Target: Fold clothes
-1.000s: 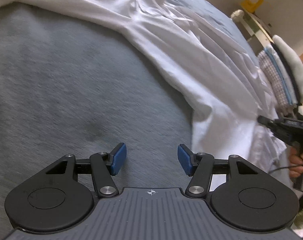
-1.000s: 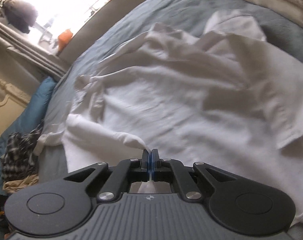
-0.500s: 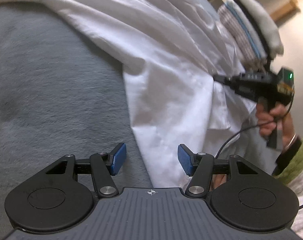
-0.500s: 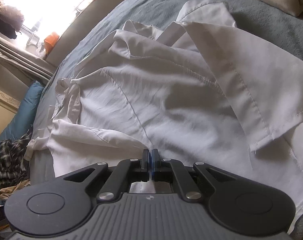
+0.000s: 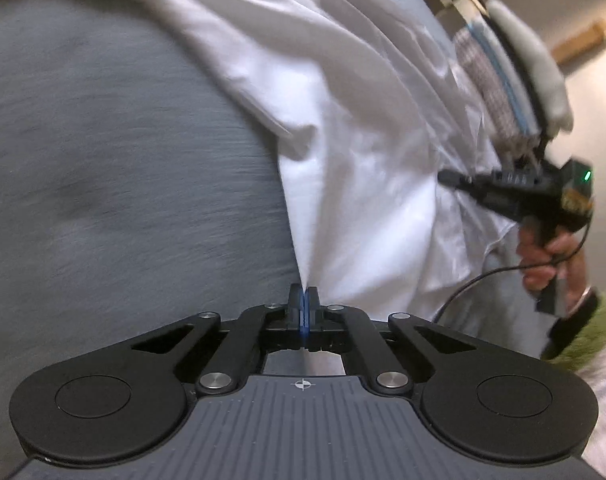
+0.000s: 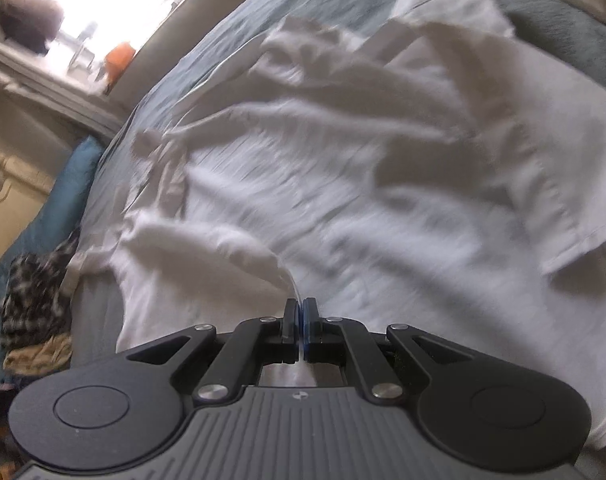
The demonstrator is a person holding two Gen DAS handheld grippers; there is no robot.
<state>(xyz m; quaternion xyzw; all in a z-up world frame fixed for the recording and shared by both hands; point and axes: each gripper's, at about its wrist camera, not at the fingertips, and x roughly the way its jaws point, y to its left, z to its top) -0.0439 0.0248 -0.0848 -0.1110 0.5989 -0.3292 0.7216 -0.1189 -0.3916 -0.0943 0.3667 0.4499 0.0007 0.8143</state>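
Both tools were clamped on the same white shirt [image 5: 355, 168], which lay rumpled and spread across the grey bed [image 5: 115, 184]. From its own camera the left tool [image 5: 303, 308] had its blue pads pressed together on a peaked corner of the shirt's edge, right where the white cloth met the bare grey bed cover; the cloth rose to the pinch in a taut ridge. The right tool [image 6: 299, 320] likewise gripped a pulled-up fold of the shirt, with most of the garment stretching away ahead of it toward the collar end. In the left camera the right tool [image 5: 515, 188] and the hand [image 5: 551, 248] holding it showed further along the same near edge of the shirt, toward a stack of folded linens [image 5: 515, 80]. So the shirt lay forward of both tools, held at two points along one edge, and any fold would likely turn on carrying that edge over the body together. Motion blur hid finer detail.
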